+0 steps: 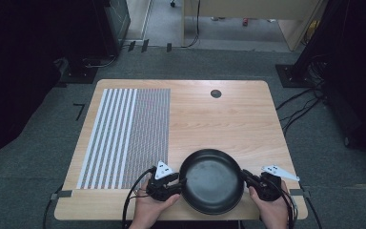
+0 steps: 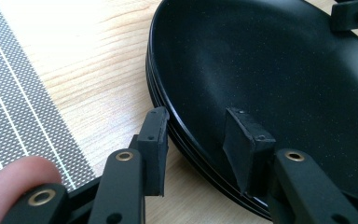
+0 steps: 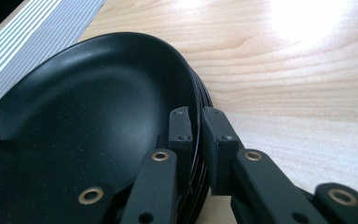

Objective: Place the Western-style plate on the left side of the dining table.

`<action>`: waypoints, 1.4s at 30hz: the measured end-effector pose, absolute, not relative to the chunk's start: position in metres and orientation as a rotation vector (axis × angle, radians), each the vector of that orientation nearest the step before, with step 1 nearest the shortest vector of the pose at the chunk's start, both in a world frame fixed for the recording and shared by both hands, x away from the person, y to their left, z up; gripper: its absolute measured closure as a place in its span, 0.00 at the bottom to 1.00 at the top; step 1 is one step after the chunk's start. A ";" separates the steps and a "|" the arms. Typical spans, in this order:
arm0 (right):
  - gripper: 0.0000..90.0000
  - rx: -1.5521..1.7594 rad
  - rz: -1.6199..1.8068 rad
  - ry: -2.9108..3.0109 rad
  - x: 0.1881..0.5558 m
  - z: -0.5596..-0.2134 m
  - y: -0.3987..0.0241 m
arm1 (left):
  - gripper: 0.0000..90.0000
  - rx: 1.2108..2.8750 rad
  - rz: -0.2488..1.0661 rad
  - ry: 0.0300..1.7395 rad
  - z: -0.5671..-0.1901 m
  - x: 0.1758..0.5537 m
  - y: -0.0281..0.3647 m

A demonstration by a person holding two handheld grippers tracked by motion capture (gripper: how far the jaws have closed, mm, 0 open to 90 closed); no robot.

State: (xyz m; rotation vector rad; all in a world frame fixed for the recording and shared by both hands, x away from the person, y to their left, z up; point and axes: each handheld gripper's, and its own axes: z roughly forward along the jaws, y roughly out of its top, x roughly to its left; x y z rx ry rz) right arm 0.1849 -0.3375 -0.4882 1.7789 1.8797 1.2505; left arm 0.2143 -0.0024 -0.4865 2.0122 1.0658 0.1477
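In the high view, a black pan (image 1: 211, 180) is seen at the near edge of the desk (image 1: 228, 114), a little right of the middle, just beside the near right corner of a striped and dotted mat (image 1: 124, 138). The left gripper (image 1: 174, 180) is placed at the pan's left rim and the right gripper (image 1: 248, 179) at its right rim, each held in a hand. The pan appears to rest on the desk; no lift can be made out.

In the left gripper view, the left gripper (image 2: 200, 140) is set astride the rim of the pan (image 2: 279, 70), one jaw outside and one inside. A wide gap is left between the jaws, so the rim is straddled but not yet pinched.

In the right gripper view, the right gripper (image 3: 196, 128) is narrowed on the rim of the pan (image 3: 98, 107), one jaw on each side with barely any gap, so the rim is judged to be held.

The approach is judged done on both sides and the grasp made on the right alone. Left to do: the left jaws are to be closed on the rim, after which the pan can be raised and carried with both hands.
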 end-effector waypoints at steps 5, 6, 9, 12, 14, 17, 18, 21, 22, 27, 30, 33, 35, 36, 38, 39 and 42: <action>0.92 1.791 1.263 1.876 0.185 -0.489 -0.339 | 0.70 2.006 0.117 1.069 -0.486 0.216 0.000; 0.92 1.789 1.270 1.875 0.185 -0.489 -0.339 | 0.70 2.006 0.113 1.071 -0.486 0.216 0.001; 0.93 1.803 1.282 1.869 0.185 -0.490 -0.339 | 0.69 2.007 0.098 1.074 -0.487 0.217 0.001; 0.93 1.805 1.290 1.842 0.185 -0.491 -0.336 | 0.69 2.000 0.064 1.077 -0.487 0.219 0.003; 0.93 1.797 1.282 1.841 0.185 -0.492 -0.334 | 0.68 1.998 0.056 1.080 -0.488 0.219 0.004; 0.93 1.806 1.297 1.837 0.186 -0.493 -0.333 | 0.68 1.993 0.036 1.087 -0.487 0.220 0.005; 0.93 1.816 1.305 1.834 0.186 -0.493 -0.333 | 0.68 1.991 0.028 1.090 -0.487 0.221 0.005; 0.93 1.831 1.346 1.828 0.186 -0.495 -0.335 | 0.68 1.988 0.002 1.087 -0.487 0.222 0.007; 0.93 1.839 1.374 1.831 0.187 -0.497 -0.336 | 0.68 1.989 0.001 1.087 -0.486 0.223 0.008; 0.93 1.881 1.453 1.837 0.188 -0.502 -0.337 | 0.69 1.977 0.000 1.096 -0.483 0.225 0.014; 0.93 1.886 1.492 1.849 0.189 -0.504 -0.333 | 0.71 1.961 -0.020 1.104 -0.479 0.229 0.023; 0.93 1.880 1.496 1.860 0.189 -0.505 -0.331 | 0.74 1.952 -0.030 1.105 -0.476 0.230 0.027; 0.93 1.869 1.493 1.868 0.189 -0.504 -0.328 | 0.75 1.959 -0.029 1.095 -0.472 0.230 0.030; 0.93 1.874 1.498 1.869 0.189 -0.504 -0.327 | 0.76 1.959 -0.030 1.095 -0.471 0.230 0.031; 0.93 1.870 1.507 1.872 0.189 -0.505 -0.327 | 0.76 1.972 -0.024 1.090 -0.469 0.229 0.032; 0.93 1.870 1.507 1.872 0.189 -0.505 -0.327 | 0.76 1.972 -0.024 1.090 -0.469 0.229 0.032; 0.92 1.868 1.512 1.874 0.190 -0.507 -0.325 | 0.75 1.979 -0.023 1.097 -0.468 0.229 0.032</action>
